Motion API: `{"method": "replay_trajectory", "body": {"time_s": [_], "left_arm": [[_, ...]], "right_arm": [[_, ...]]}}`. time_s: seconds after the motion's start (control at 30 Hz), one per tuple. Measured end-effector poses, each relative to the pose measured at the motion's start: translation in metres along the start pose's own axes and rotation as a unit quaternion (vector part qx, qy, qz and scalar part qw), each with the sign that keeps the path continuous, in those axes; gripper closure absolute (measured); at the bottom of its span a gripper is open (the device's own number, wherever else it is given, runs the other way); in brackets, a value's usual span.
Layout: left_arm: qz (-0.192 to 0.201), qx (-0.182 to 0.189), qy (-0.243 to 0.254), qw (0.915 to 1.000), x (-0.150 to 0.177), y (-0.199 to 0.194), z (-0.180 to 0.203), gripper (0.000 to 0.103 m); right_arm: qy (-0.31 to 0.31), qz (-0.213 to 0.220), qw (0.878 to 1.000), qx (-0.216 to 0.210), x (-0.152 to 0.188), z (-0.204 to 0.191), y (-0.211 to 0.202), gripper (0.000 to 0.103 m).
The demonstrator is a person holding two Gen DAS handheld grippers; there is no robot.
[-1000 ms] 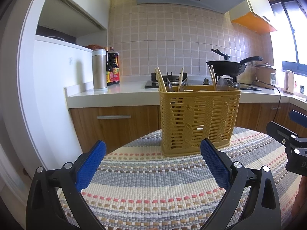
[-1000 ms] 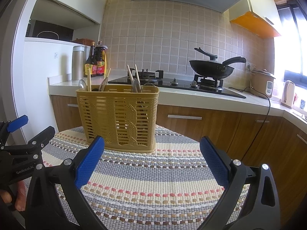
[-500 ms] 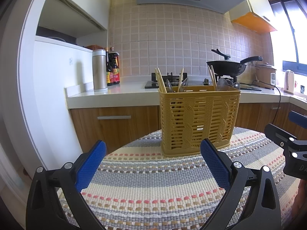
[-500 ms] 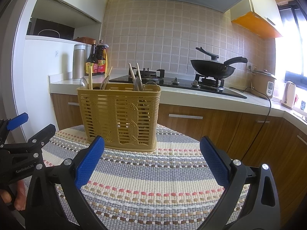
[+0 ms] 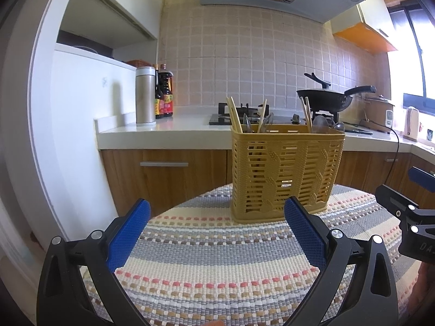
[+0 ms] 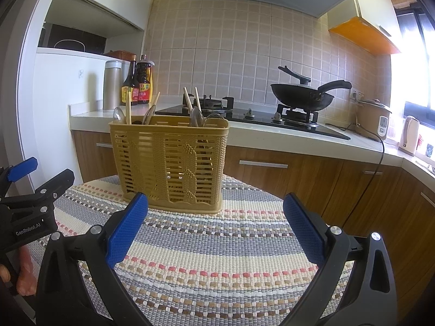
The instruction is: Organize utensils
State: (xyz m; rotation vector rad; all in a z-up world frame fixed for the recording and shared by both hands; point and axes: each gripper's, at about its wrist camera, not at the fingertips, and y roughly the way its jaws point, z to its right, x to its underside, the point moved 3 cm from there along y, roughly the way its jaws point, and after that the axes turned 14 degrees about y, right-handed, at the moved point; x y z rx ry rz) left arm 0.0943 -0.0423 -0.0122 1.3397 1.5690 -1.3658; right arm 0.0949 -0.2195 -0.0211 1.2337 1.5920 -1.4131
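Ahead of left gripper (image 5: 216,226) and right gripper (image 6: 214,224), both spread wide and empty: yellow caddy (image 6: 170,163) on the desk, chopsticks (image 6: 191,102) and apparently spoons (image 6: 195,116) mixed inside. Sorted or awaiting sorting, unclear.

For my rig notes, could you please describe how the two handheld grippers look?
Both the left gripper and right gripper have black angular frames with silver screws and blue textured pads on the fingers. White "GenRobot.AI" lettering marks the left gripper's side.
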Motion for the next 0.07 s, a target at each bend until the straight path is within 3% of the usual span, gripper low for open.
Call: {"method": "replay_trajectory", "body": {"time_s": [0.07], "left_arm": [[-0.001, 0.001, 0.003, 1.0, 0.0002, 0.0002, 0.0018, 0.007]], "right_arm": [[0.0, 0.0, 1.0, 0.0, 0.0003, -0.0002, -0.0001, 0.008]]}}
